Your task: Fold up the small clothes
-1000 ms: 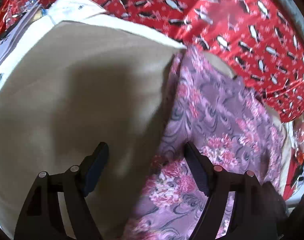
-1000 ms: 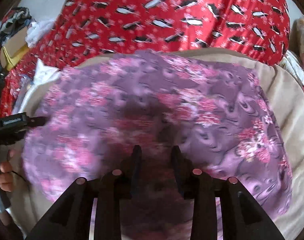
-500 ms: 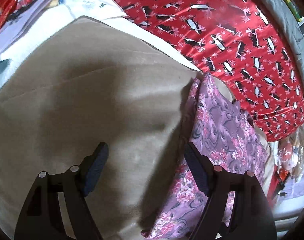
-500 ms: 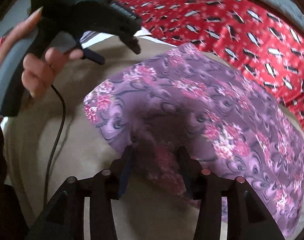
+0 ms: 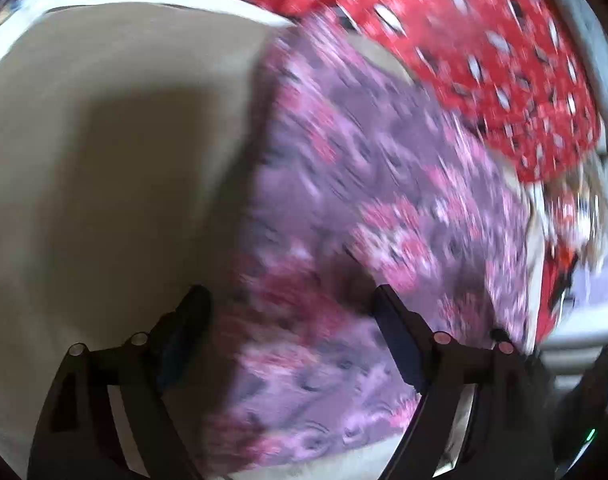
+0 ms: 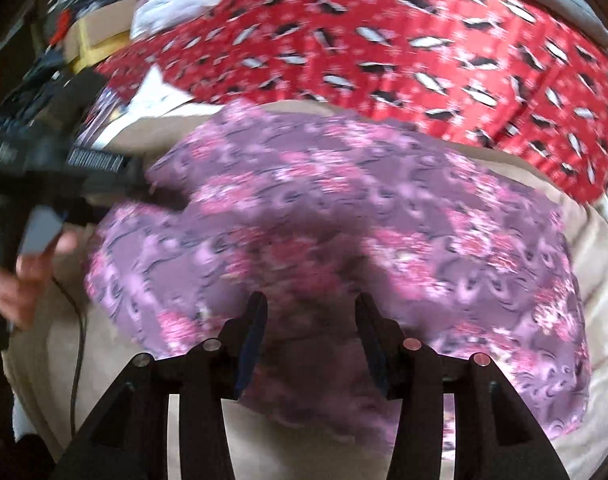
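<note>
The purple floral garment [image 6: 343, 216] lies spread on the beige cushion [image 5: 104, 160], and both claws hang over its near side with nothing clamped — a judgement, but this looks like the pause between one fold and the next, with each tool lining up on an edge to catch

In the right wrist view the right gripper [image 6: 309, 320] stands part open. Its jaws have just been opening, and the cloth lies below and between them without the pads pressing on it. The garment fills the frame from about 9 o'clock round to 4 o'clock of the claw, its near hem passing just under the fingertips. The left hand [image 6: 24, 276] and its tool sit at 9 o'clock, over the garment's left edge

In the left wrist view the left gripper [image 5: 290, 312] is wide, its jaws having opened a little further just now. It straddles the garment's left border: the 9 o'clock finger is over bare cushion, the 3 o'clock finger over cloth, and most of the garment runs off toward 1 and 2 o'clock. Whether either pad touches fabric is lost to blur

The red penguin-print cloth [image 6: 383, 40] lies beyond at 12 o'clock — it seems to be only a backdrop
</note>
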Action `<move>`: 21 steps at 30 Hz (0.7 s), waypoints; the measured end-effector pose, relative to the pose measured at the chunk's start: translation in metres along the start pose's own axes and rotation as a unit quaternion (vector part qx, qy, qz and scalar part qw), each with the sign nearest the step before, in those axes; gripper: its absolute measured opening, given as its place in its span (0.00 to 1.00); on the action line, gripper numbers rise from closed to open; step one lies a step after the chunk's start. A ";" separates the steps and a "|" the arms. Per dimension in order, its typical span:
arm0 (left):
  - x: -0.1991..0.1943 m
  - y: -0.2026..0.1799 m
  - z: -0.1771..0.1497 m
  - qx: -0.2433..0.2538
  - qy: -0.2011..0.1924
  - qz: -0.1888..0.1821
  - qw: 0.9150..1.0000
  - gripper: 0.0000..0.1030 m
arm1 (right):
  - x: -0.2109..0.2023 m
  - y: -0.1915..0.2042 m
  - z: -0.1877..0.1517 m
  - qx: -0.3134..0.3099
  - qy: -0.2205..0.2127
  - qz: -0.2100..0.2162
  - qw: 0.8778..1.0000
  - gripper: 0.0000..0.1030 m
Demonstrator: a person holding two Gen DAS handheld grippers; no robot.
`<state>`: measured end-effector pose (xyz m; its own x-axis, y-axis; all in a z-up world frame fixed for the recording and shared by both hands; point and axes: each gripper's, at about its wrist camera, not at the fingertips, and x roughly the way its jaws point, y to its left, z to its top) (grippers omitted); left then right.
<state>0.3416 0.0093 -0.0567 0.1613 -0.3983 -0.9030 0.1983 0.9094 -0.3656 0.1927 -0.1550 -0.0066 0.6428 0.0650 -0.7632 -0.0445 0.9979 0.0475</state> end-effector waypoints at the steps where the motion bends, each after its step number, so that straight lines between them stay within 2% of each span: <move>1: 0.002 -0.004 0.000 0.009 0.007 0.000 1.000 0.81 | -0.003 -0.006 -0.001 0.010 -0.002 -0.001 1.000 0.46; 4: 0.006 -0.014 0.002 0.029 0.026 0.013 0.999 0.81 | -0.006 -0.021 -0.001 0.025 -0.002 -0.018 1.000 0.46; 8: 0.008 -0.019 0.010 0.013 0.039 0.005 0.999 0.80 | -0.010 -0.044 -0.005 0.051 -0.002 -0.026 0.998 0.46; 10: 0.007 -0.024 0.008 0.014 0.030 0.018 0.999 0.68 | -0.013 -0.056 -0.008 0.065 -0.004 -0.028 0.997 0.46; 12: 0.004 -0.028 0.006 0.018 0.022 0.042 0.999 0.43 | -0.016 -0.067 -0.011 0.080 -0.007 -0.029 0.996 0.46; 13: 0.001 -0.029 0.004 0.016 0.018 0.044 0.999 0.38 | -0.019 -0.074 -0.013 0.090 -0.009 -0.028 0.996 0.46; 14: -0.005 -0.030 0.003 0.010 0.012 0.045 0.999 0.27 | -0.021 -0.079 -0.015 0.095 -0.010 -0.028 0.995 0.46; 17: -0.026 -0.038 0.000 0.003 -0.001 0.041 0.999 0.17 | -0.027 -0.093 -0.019 0.107 -0.016 -0.034 0.994 0.46; 19: -0.039 -0.050 -0.003 0.007 -0.010 0.042 0.999 0.15 | -0.028 -0.101 -0.021 0.114 -0.015 -0.036 0.993 0.47; 21: -0.047 -0.057 -0.003 0.006 -0.011 0.020 1.000 0.13 | -0.028 -0.109 -0.023 0.120 -0.011 -0.035 0.992 0.48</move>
<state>0.3193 -0.0234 0.0062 0.1910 -0.3639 -0.9116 0.2033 0.9233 -0.3260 0.1621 -0.2653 -0.0049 0.6550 -0.0073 -0.7556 0.1830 0.9717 0.1493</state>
